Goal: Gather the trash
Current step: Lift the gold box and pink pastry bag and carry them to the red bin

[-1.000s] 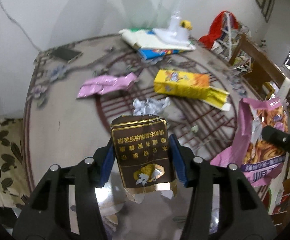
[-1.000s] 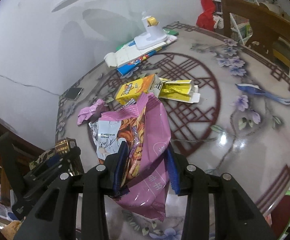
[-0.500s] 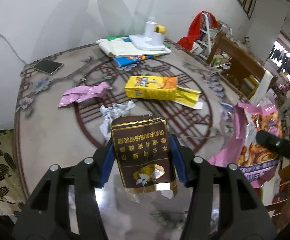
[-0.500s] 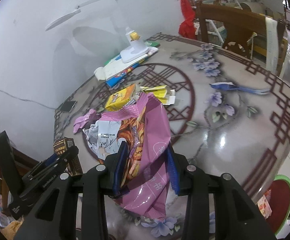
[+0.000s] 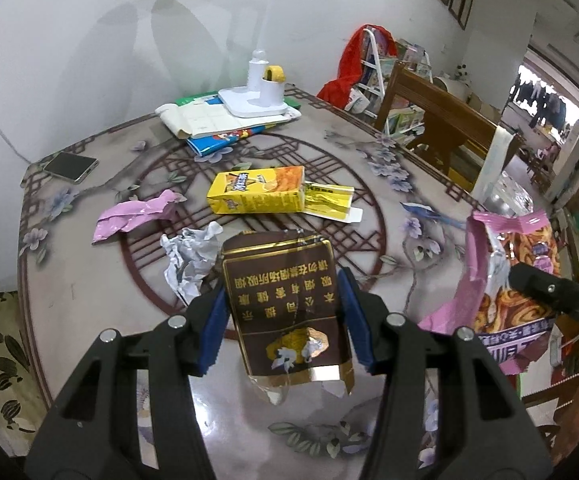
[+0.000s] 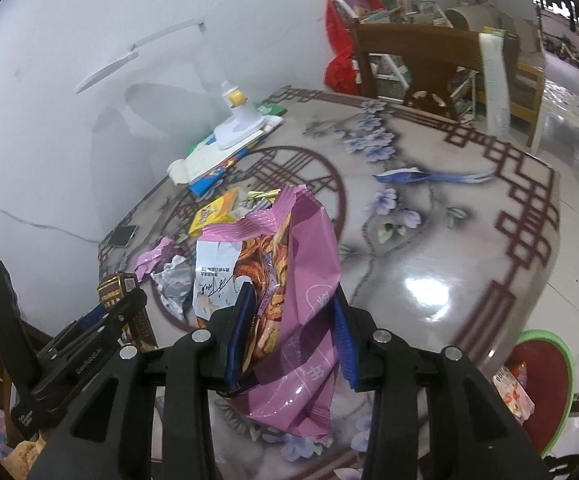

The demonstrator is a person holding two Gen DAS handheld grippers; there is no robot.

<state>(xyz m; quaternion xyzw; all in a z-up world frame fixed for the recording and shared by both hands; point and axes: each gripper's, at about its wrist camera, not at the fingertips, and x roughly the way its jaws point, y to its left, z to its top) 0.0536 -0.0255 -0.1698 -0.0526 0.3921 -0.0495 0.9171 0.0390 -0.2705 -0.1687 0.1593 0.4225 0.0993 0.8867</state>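
I had the brown pack (image 5: pixel 285 304) pinched in my left gripper (image 5: pixel 283 328) and the pink bag (image 6: pixel 289 300) clamped in my right gripper (image 6: pixel 289 332), both above the counter (image 5: pixel 89 300). Best to carry them steadily toward the bin; box (image 5: pixel 255 194), wrapper (image 5: pixel 137 216) and foil (image 5: pixel 189 256) remained.

We see a brown cigarette pack (image 5: pixel 285 304) and a torn pink snack bag (image 6: pixel 289 280) held up. On the desk (image 5: pixel 89 300) lie a yellow carton (image 5: pixel 257 196), a pink wrapper (image 5: pixel 133 216) and crumpled foil (image 5: pixel 187 256).
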